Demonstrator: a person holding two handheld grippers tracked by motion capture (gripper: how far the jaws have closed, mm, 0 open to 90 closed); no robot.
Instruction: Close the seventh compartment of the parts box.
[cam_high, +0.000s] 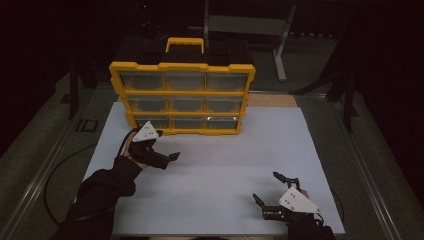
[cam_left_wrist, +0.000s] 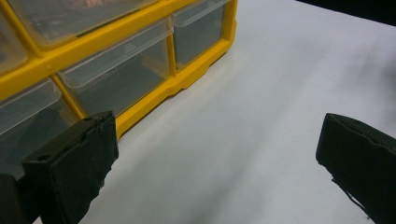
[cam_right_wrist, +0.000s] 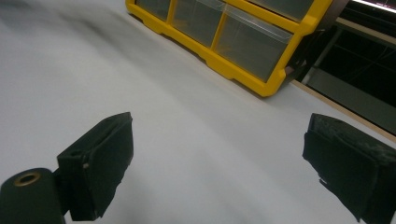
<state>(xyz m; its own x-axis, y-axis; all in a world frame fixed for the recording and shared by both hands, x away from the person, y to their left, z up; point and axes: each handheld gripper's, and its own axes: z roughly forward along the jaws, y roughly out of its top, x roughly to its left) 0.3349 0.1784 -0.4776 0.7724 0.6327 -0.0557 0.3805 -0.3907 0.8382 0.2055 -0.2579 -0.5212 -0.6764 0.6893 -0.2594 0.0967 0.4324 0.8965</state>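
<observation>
Reaching with our left hand-held gripper (cam_high: 172, 156), jaws spread and empty, we judge the yellow plastic organizer with clear drawers (cam_high: 182, 97) just ahead needs its bottom-left drawer (cam_left_wrist: 28, 119) gripped next.

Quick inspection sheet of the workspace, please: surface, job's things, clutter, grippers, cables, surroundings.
Surface: white board on the table, bare in front.
Job's things: yellow drawer cabinet upright at the board's far edge, nine clear drawers, all pushed in.
Clutter: nothing seen.
Grippers: left gripper open, near the cabinet's bottom-left drawer, not touching; right gripper open, at the near right, holding nothing.
Cables: one dark cable loops off the board's left.
Surroundings: dark; grey metal stand behind.
</observation>
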